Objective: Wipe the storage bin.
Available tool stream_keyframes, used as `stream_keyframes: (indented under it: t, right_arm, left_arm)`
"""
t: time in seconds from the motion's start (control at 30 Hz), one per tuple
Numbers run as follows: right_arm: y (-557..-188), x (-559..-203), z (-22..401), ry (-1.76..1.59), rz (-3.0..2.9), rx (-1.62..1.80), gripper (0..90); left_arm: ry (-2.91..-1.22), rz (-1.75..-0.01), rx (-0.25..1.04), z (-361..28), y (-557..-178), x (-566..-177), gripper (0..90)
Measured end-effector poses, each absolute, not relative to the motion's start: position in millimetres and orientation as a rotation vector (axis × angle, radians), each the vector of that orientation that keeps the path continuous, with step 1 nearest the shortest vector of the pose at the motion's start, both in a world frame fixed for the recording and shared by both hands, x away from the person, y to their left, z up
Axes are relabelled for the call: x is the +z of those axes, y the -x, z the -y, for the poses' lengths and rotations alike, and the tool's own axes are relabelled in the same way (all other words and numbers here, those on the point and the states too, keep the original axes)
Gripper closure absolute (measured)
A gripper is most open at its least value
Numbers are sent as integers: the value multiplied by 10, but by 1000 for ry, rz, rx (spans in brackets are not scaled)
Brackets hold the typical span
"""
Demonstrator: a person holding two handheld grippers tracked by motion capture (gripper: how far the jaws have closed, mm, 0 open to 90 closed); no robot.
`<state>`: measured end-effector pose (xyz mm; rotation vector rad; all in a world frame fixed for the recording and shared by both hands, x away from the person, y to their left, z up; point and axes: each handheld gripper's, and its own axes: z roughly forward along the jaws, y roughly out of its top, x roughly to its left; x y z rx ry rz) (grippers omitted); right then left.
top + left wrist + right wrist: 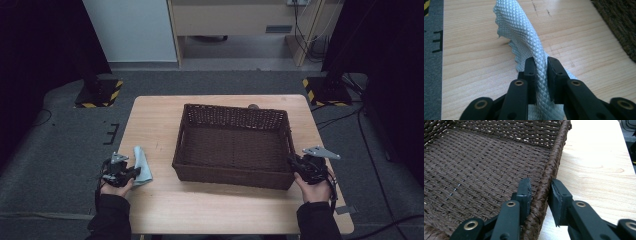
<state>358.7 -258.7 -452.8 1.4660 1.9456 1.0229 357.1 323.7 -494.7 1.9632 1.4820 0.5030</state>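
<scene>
Taking the dark brown woven wicker basket [233,145] in the middle of the light wooden bench [165,210] as the landmark, the work looks to be at an early stage: the basket's floor is bare, and nothing has gone into it yet.

Well to the left of the basket, the pale blue-grey, diamond-textured cloth with pinked edges [524,40] lies partly on the bench, with one part raised in a twisted ridge. The left tool [539,72] has that ridge between its black jaws; there is no clear gap on either side of the fold, so it appears to be pinched, though I cannot be sure how firmly. In the high view the cloth [142,165] lies beside the left tool [119,172], apart from the basket's left wall.

At the basket's right wall, near its front corner, the right tool [540,193] straddles the thick braided rim [550,170]. The inner jaw lies against the weave, while a sliver of daylight shows by the outer jaw, so this reads as a loose bracket around the rim, not a firm clamp. In the high view the right tool [306,165] sits at that same corner.

What seems left: carrying the cloth rightward over the left wall and setting it down inside, with the basket steadied.
</scene>
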Motion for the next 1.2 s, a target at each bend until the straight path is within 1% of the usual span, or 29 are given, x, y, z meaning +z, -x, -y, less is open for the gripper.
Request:
stream_keyframes:
  t: [0.07, 0.1, 0.2, 0.43, 0.63, 0.8, 0.97, 1.1, 1.2]
  right_arm:
    - [-3586, -4528, 2586, -1464, -1944, 1020, 708]
    - [-3584, -4528, 2585, -1464, -1939, 1019, 697]
    - [-3582, -4528, 2585, -1466, -1935, 1017, 690]
    - [-3578, -4528, 2585, -1461, -1928, 1011, 662]
    - [-3572, -4527, 2589, -1451, -1918, 1009, 635]
    - [-3562, -4512, 2593, -1445, -1891, 1013, 580]
    - [-3544, -4467, 2614, -1426, -1852, 1043, 534]
    - [-3541, -4444, 2623, -1421, -1846, 1055, 532]
    - [-3546, -4442, 2621, -1411, -1858, 1058, 561]
  left_arm:
    - [-1958, -1482, 503, -3240, -3570, -4946, 735]
    - [-1951, -1481, 506, -3243, -3572, -4947, 686]
    - [-1943, -1484, 506, -3251, -3575, -4947, 670]
    - [-1917, -1481, 543, -3271, -3566, -4918, 550]
    - [-1903, -1452, 553, -3262, -3538, -4851, 524]
    - [-1895, -1426, 577, -3231, -3515, -4789, 500]
    - [-1869, -1396, 581, -3211, -3491, -4712, 494]
    - [-1865, -1359, 564, -3167, -3485, -4658, 497]
    - [-1864, -1333, 556, -3131, -3477, -4609, 501]
